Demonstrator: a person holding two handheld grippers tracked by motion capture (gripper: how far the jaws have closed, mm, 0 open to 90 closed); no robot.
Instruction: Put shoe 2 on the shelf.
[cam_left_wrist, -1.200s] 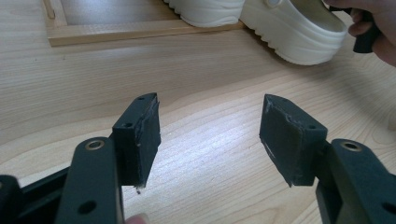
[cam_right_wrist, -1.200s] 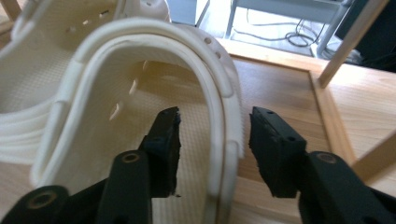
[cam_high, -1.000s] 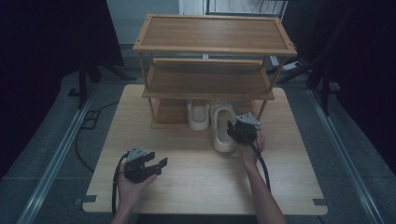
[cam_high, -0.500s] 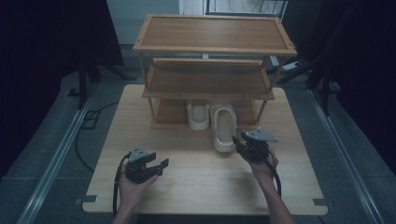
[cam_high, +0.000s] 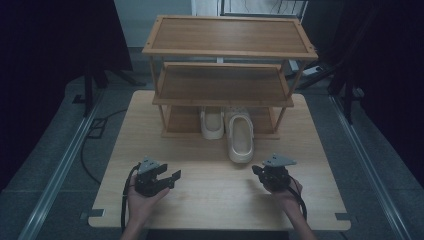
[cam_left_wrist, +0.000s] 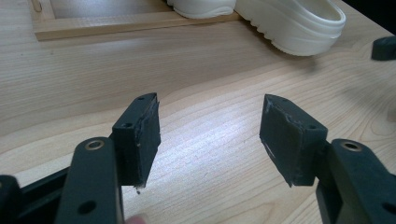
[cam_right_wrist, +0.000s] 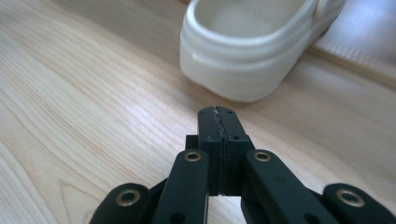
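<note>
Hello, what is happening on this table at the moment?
A person sits at a wooden table with a two-jaw gripper in each hand. Two cream clogs are at the bottom of a wooden shelf rack: one clog rests on the lowest shelf, the other clog sticks out onto the table. Neither is held. The left gripper is open over bare wood, and the right gripper is shut on nothing, pointing at the near clog.

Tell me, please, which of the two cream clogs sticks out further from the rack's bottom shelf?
The right-hand clog: its heel end lies on the table in front of the rack, while the left-hand clog sits almost fully inside.
</note>
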